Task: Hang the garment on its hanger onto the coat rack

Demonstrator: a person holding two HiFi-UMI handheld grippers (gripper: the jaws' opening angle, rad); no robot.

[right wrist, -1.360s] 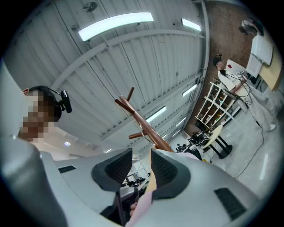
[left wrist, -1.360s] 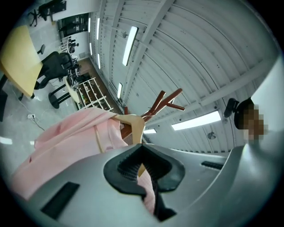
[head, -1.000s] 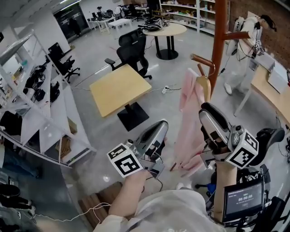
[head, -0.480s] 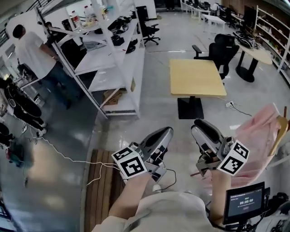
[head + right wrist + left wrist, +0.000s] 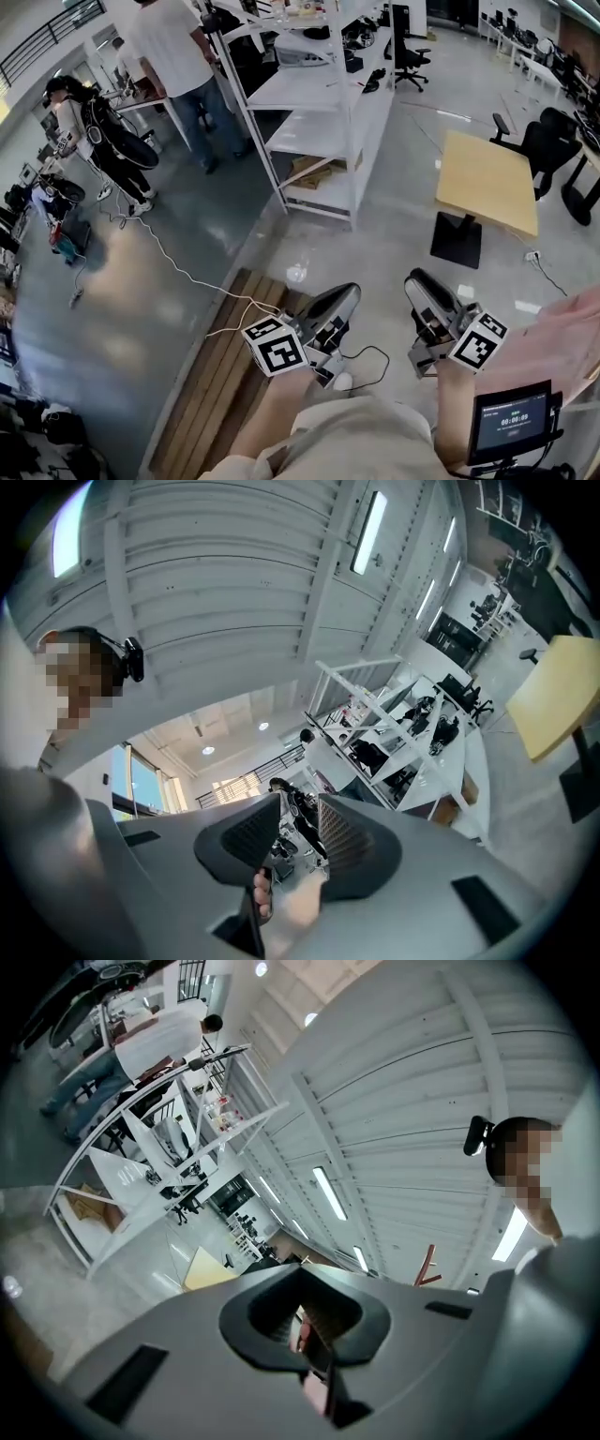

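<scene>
The pink garment (image 5: 565, 339) shows only at the head view's right edge, apart from both grippers; its hanger is out of sight. The red-brown coat rack (image 5: 427, 1265) appears far off in the left gripper view. My left gripper (image 5: 347, 292) is held low in front of my body, jaws together with nothing in them (image 5: 300, 1279). My right gripper (image 5: 418, 279) is beside it, left of the garment, with a small gap between its pads (image 5: 298, 803) and nothing held. Both gripper cameras point up at the ceiling.
White shelving (image 5: 328, 84) stands ahead, with people (image 5: 178, 56) behind it and at the left (image 5: 103, 141). A yellow table (image 5: 487, 183) and office chair (image 5: 553, 141) are at the right. Wooden boards (image 5: 225, 366) and a cable (image 5: 187, 277) lie on the floor. A timer screen (image 5: 511, 422) sits by my right arm.
The head view has swung left: the coat rack has left it and the garment has slid to the right edge. Both grippers stay low and empty, now away from the garment.
</scene>
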